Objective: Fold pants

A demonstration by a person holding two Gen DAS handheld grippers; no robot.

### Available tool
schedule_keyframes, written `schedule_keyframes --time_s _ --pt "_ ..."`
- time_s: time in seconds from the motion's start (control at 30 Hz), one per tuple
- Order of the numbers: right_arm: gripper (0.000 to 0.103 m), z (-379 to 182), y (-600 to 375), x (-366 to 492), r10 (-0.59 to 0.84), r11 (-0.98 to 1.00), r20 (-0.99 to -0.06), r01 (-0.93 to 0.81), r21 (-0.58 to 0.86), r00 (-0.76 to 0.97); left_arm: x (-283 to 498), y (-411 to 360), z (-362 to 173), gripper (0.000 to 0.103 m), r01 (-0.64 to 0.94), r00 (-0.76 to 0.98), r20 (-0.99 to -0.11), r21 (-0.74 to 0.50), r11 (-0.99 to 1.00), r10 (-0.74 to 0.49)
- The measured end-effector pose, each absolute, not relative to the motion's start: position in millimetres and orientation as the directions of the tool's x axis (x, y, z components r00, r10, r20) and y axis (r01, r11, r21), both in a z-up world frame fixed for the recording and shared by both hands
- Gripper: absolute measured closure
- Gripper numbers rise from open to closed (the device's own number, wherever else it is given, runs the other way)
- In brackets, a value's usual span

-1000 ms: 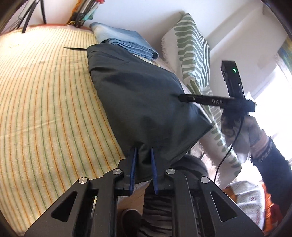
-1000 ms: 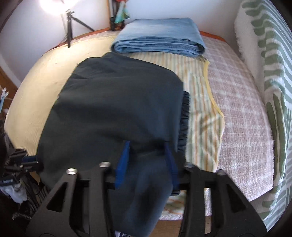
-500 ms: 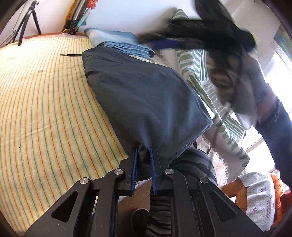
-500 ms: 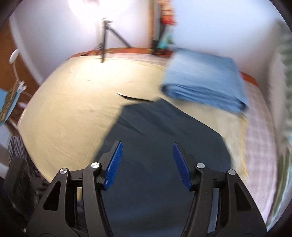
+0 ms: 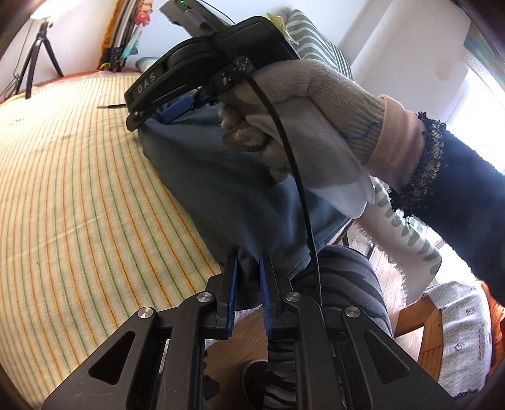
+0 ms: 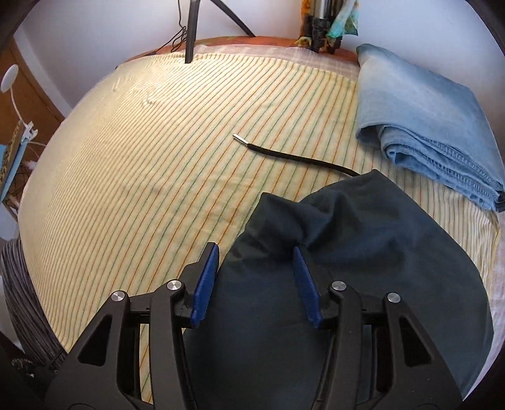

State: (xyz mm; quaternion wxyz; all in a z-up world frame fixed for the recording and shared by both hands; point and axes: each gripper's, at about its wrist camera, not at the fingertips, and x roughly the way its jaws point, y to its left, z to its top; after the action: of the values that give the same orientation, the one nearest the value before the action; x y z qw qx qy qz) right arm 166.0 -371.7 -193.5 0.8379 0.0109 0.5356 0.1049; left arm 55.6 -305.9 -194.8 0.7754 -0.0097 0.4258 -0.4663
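Note:
Dark grey-green pants (image 5: 227, 189) lie folded on the striped yellow bedspread (image 5: 79, 189). My left gripper (image 5: 248, 261) is shut on the near edge of the pants at the bed's front edge. My right gripper (image 6: 255, 252) is open and sits low over the far left corner of the pants (image 6: 363, 252), its jaws either side of a ridge of cloth. In the left wrist view the right gripper (image 5: 176, 110) and the gloved hand (image 5: 309, 126) holding it reach over the pants. The pants' black drawstring (image 6: 290, 156) trails out on the bedspread.
Folded light blue jeans (image 6: 426, 126) lie at the far right of the bed. A tripod (image 6: 192, 28) stands at the head of the bed. A green patterned throw (image 5: 404, 227) hangs at the right. My striped-trousered leg (image 5: 344, 284) and wooden floor are below.
My right gripper let go of the pants' near edge, opened, and swung across to the far left corner. My left gripper stayed shut on the near edge.

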Motion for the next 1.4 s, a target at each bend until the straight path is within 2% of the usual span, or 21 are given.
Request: schedule_keyframes --time_s 0.17,0.2,0.23,0.27,0.3,0.37,0.47,0.7,0.9,1.27,1.4 --pt "0.050 -156.2 -404.9 141.7 0.240 0.971 -0.848 -0.113 0.211 0.473 66.1 -294.4 -188.0 0.087 0.680 0.147 -0.648 -0.482 0.552 -0.748" --pt "0.049 -146.0 -415.6 131.8 0.257 0.966 -0.833 -0.107 0.235 0.490 68.6 -291.2 -185.0 0.079 0.675 0.147 -0.645 -0.488 0.553 -0.750" --pt "0.042 -137.3 -424.6 124.3 0.267 0.963 -0.823 -0.101 0.251 0.502 72.0 -286.8 -181.2 0.066 0.670 0.150 -0.642 -0.494 0.555 -0.752" --pt "0.035 -128.1 -435.8 114.1 0.268 0.962 -0.811 -0.090 0.259 0.520 76.9 -281.2 -176.5 0.061 0.659 0.159 -0.637 -0.500 0.562 -0.754" --pt "0.032 -119.1 -449.5 101.6 0.264 0.961 -0.797 -0.078 0.266 0.543 81.4 -276.5 -173.0 0.059 0.650 0.166 -0.631 -0.508 0.565 -0.758" --pt "0.022 -105.2 -481.0 77.9 0.250 0.959 -0.778 -0.039 0.280 0.577 93.6 -266.9 -166.1 0.059 0.629 0.175 -0.618 -0.529 0.570 -0.767" --pt "0.015 -99.6 -526.6 51.0 0.247 0.945 -0.767 0.028 0.326 0.593 115.1 -259.4 -162.4 0.059 0.602 0.181 -0.612 -0.550 0.579 -0.770" --pt "0.014 -129.1 -612.6 7.6 0.303 0.856 -0.748 0.176 0.486 0.591 154.8 -274.5 -170.6 0.058 0.553 0.139 -0.642 -0.581 0.597 -0.754" --pt "0.014 -159.8 -618.6 1.9 0.384 0.810 -0.721 0.165 0.563 0.577 168.2 -293.3 -181.8 0.057 0.510 0.085 -0.646 -0.626 0.590 -0.758" --pt "0.014 -204.5 -612.7 25.4 0.474 0.775 -0.704 0.130 0.619 0.529 181.8 -312.8 -192.3 0.057 0.484 0.097 -0.661 -0.622 0.616 -0.744" --pt "0.012 -212.0 -613.1 27.2 0.506 0.750 -0.668 0.104 0.653 0.546 186.0 -320.0 -198.8 0.057 0.479 0.095 -0.668 -0.619 0.622 -0.738"
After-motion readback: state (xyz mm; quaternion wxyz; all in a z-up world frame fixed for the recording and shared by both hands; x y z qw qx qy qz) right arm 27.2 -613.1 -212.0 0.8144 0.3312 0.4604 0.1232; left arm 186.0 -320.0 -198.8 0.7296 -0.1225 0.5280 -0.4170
